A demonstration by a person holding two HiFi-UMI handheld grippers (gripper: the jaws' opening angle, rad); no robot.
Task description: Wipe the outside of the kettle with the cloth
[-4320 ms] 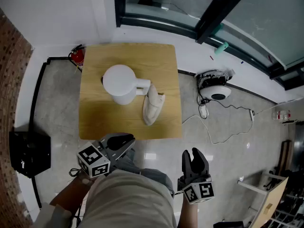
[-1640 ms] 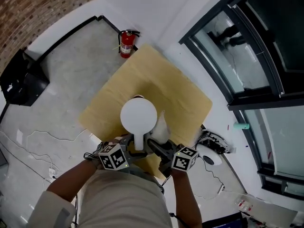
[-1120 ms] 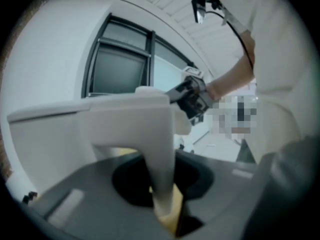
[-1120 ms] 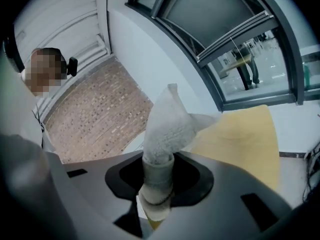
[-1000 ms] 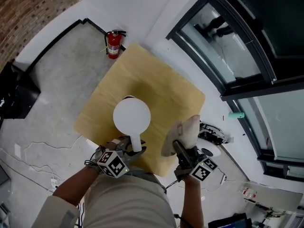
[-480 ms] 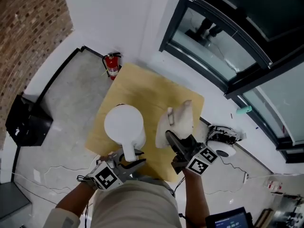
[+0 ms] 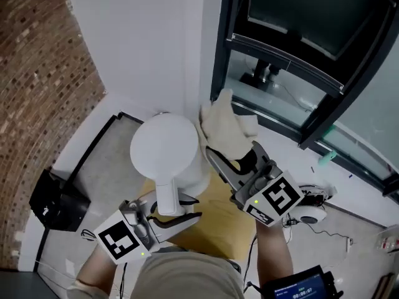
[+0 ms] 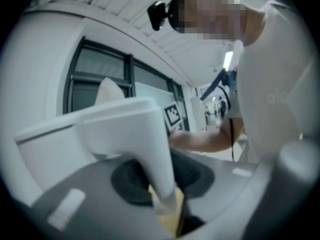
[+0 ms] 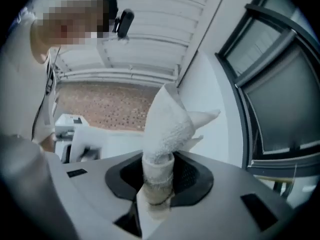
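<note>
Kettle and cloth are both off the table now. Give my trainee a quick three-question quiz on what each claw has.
1. What does the right claw grip? A the cloth; B a sponge; C nothing.
2. True or false: the left claw is empty.
3. Fill in: in the head view, the cloth shows to the ____ of the kettle.

Key:
1. A.
2. False: it holds the kettle by its handle, though its jaws have just eased open a little.
3. Right.
</note>
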